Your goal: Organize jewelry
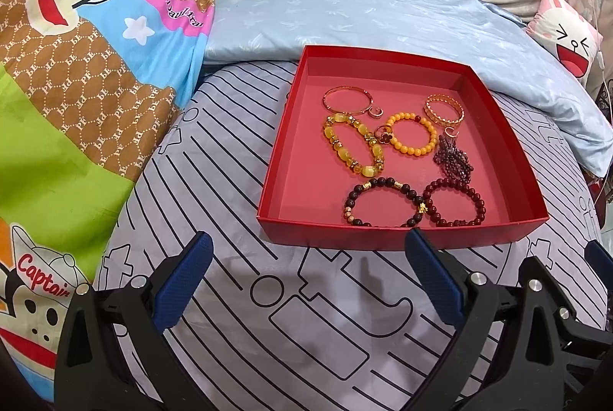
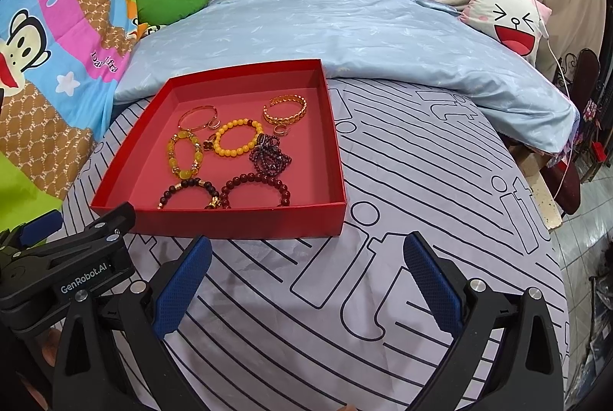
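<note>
Soft bedding is what you are working on: a grey sheet (image 1: 306,326) printed with black lines over a mattress, a pale blue quilt (image 1: 383,16) bunched behind, a cartoon blanket (image 1: 76,85) to the left. Both tools are spread wide and hold nothing; the left gripper (image 1: 308,280) and right gripper (image 2: 306,280) hover just short of the red box (image 1: 390,238).

That box sits straight ahead of the left jaws and ahead and to the left of the right jaws, its near wall almost at your fingertips. It looks like light card, so a downward push on the rim would likely tip it or sink it into the mattress and send everything sliding into one corner.

Inside, the pieces crowd together. The yellow bead bracelet (image 1: 412,138) touches a small clover ring (image 1: 384,135), and the chunky amber bracelet (image 1: 352,146) lies just beside it. The thin gold bangle (image 1: 346,102) and the wide gold cuff (image 1: 444,110) each have a small ring close against them. A heaped garnet strand (image 1: 454,158) sits just beyond two dark bead bracelets (image 1: 383,200), which touch one another.

Closing on one loop could drag its neighbour, and the beads look slick enough to roll out of a shallow pinch.
</note>
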Motion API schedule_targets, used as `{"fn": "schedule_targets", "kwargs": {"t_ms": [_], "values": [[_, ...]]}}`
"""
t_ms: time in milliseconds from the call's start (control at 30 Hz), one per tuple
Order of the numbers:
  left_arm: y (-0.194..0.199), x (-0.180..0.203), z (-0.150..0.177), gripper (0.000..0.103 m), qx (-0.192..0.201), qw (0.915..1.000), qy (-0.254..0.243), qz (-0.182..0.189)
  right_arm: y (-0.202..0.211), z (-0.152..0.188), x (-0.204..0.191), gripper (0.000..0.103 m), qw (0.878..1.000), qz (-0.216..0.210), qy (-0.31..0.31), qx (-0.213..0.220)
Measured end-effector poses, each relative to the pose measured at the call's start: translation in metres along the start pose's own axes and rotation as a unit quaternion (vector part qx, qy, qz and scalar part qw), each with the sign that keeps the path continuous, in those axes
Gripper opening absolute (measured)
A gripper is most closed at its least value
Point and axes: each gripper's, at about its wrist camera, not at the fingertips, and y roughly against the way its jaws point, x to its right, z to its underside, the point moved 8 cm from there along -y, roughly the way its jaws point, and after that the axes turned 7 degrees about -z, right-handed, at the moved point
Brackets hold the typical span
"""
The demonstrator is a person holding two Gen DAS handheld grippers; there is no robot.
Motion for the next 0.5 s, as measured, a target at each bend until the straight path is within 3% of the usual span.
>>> {"fn": "schedule_targets", "kwargs": {"t_ms": [500], "values": [[0.0035, -0.0007, -0.0038, 0.094, 0.005, 1.0000, -0.001, -0.005, 0.0020, -0.0008, 0.0010, 0.097, 1.000, 0.000, -0.001, 0.000]]}}
